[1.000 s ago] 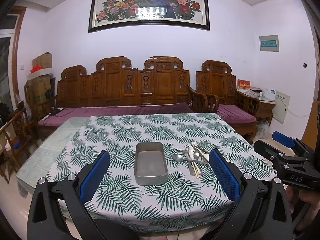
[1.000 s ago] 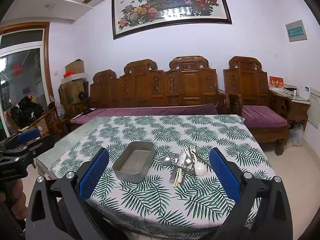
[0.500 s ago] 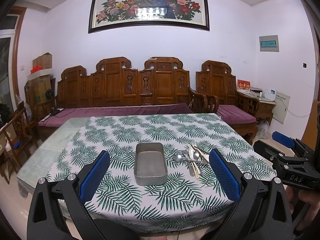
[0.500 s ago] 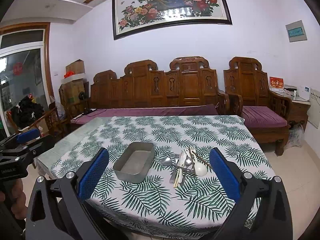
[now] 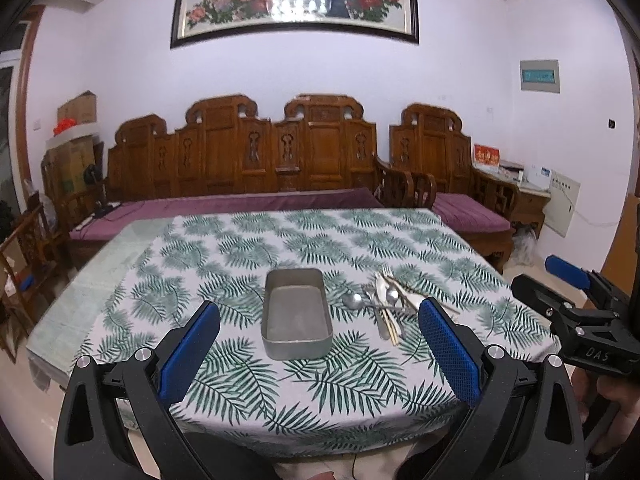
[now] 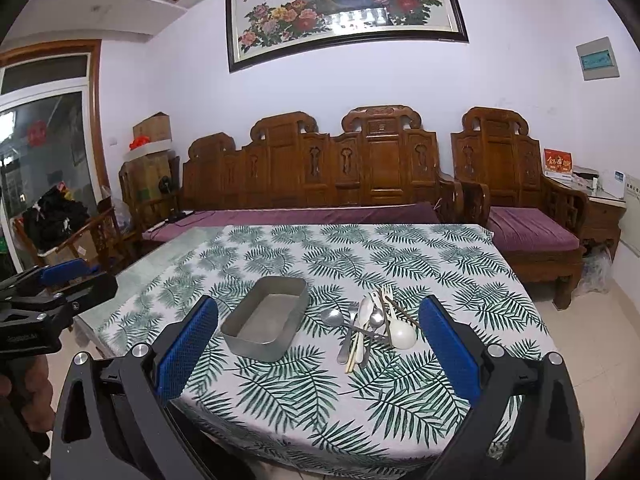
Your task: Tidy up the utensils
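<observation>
An empty grey metal tray [image 5: 297, 313] [image 6: 266, 318] sits on the leaf-print tablecloth [image 5: 320, 384] [image 6: 304, 392]. Just right of it lies a pile of utensils [image 5: 386, 303] [image 6: 372, 326]: metal spoons, a fork, chopsticks and a white spoon [image 6: 401, 335]. My left gripper [image 5: 318, 354] is open and empty, held above the table's near edge, short of the tray. My right gripper [image 6: 318, 354] is open and empty, also short of the pile. Each gripper shows at the other view's edge [image 5: 580, 312] [image 6: 40, 300].
A carved wooden sofa [image 5: 280, 168] with purple cushions stands behind the table. A wooden armchair [image 6: 520, 200] and a side cabinet [image 6: 600, 208] stand at the right. Boxes and clutter [image 6: 60, 216] fill the left.
Both views have shifted slightly: the table and tray appear a little closer and lower. Both grippers stay open.
</observation>
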Available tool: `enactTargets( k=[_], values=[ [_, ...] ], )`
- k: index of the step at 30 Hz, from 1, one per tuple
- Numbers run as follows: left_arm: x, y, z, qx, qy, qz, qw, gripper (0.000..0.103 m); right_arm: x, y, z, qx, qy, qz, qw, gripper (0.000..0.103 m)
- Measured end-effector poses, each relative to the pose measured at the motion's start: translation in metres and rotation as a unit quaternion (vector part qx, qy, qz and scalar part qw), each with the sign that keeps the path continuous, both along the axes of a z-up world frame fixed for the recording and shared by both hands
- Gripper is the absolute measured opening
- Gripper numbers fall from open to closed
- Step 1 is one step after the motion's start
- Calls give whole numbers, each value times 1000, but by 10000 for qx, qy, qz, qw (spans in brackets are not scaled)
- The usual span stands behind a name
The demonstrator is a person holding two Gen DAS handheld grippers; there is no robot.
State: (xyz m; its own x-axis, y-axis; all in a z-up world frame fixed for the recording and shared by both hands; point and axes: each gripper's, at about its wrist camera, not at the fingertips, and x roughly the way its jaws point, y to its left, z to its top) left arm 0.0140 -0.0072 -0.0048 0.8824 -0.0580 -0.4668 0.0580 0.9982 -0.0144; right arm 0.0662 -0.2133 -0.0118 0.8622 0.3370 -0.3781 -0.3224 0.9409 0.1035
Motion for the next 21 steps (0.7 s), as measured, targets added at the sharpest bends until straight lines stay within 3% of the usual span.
enactTargets(
  k=[7, 14, 21],
  values=[
    [41, -7, -29, 47, 411, -216, 9989, 96, 43, -9, -28, -53, 381, 146, 9992, 90],
    [86, -16, -59, 104, 772, -525, 9956, 95, 96, -22, -55, -72, 755, 84, 9971, 73],
    [130, -32, -88, 42, 1198, -949, 9882, 75, 151, -37, -77, -24, 1059, -46, 9944, 61]
  ],
)
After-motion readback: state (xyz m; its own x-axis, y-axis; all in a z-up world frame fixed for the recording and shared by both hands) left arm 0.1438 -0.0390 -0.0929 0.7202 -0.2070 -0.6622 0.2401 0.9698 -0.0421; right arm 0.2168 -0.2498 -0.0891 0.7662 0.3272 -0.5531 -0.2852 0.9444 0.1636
